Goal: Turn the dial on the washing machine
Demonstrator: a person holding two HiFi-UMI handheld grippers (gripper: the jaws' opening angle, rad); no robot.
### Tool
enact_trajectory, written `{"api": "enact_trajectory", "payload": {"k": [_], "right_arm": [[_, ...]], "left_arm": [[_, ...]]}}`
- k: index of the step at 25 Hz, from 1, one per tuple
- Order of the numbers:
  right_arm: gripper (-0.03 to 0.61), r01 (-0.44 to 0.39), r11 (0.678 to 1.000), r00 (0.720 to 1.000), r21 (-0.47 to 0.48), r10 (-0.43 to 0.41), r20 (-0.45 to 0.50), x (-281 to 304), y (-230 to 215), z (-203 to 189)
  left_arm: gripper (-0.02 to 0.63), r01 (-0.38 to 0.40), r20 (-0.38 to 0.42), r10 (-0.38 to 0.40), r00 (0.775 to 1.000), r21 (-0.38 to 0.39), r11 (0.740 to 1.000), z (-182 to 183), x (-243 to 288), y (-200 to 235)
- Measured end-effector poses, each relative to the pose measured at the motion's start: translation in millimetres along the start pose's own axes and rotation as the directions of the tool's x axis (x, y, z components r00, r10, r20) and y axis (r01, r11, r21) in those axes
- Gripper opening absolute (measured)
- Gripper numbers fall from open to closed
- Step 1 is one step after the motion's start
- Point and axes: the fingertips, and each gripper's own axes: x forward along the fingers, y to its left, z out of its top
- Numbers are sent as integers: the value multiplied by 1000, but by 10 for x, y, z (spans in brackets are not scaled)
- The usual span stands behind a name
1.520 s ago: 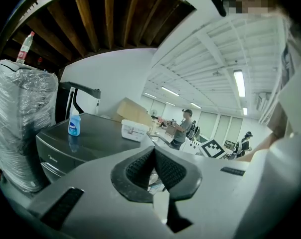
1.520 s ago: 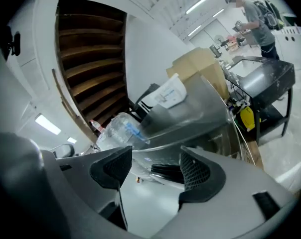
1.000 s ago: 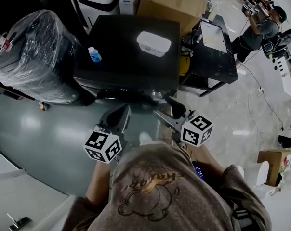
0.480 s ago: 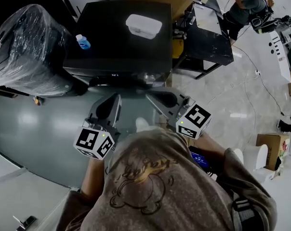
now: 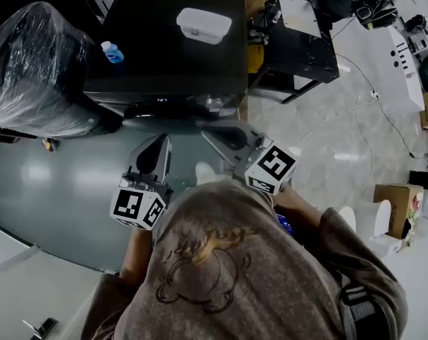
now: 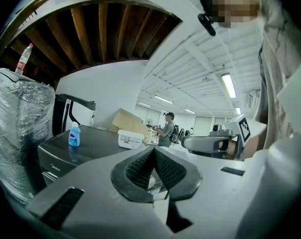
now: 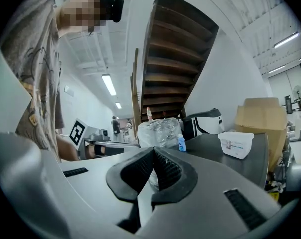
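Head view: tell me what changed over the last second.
The right gripper closed its jaws on nothing, rolled, and shifted slightly left in front of the washing machine. The left gripper barely moved, jaws together. The blue bottle and white box stayed on top.

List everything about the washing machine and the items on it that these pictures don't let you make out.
- Dial: head view, tiny and dim, setting unreadable; in both gripper views the shut jaws largely block it.
- Washing machine front: head view, hidden under its own top.
- White tub and blue bottle labels: too small in every view.
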Motion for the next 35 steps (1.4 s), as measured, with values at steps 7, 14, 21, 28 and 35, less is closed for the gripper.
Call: {"api": "enact_trajectory", "payload": {"k": [7, 14, 21, 28, 35], "right_arm": [[0, 30, 999, 1000, 23, -30, 7, 25, -74, -82], [0, 70, 997, 997, 28, -71, 15, 65, -82, -121], [0, 102, 994, 995, 34, -102, 15, 46, -141, -150], [0, 141, 989, 990, 46, -142, 10, 11, -175, -176], [0, 149, 987, 989, 55, -149, 3, -20, -134, -189]], "left_arm": [[0, -39, 0, 39, 999, 0, 999, -70, -9, 112], [0, -55, 0, 55, 999, -3, 999, -27, -18, 182], [0, -61, -1, 61, 998, -7, 998, -22, -9, 186], [0, -80, 11, 81, 997, -24, 996, -8, -35, 163], [0, -101, 13, 102, 995, -45, 994, -42, -107, 145]]}}
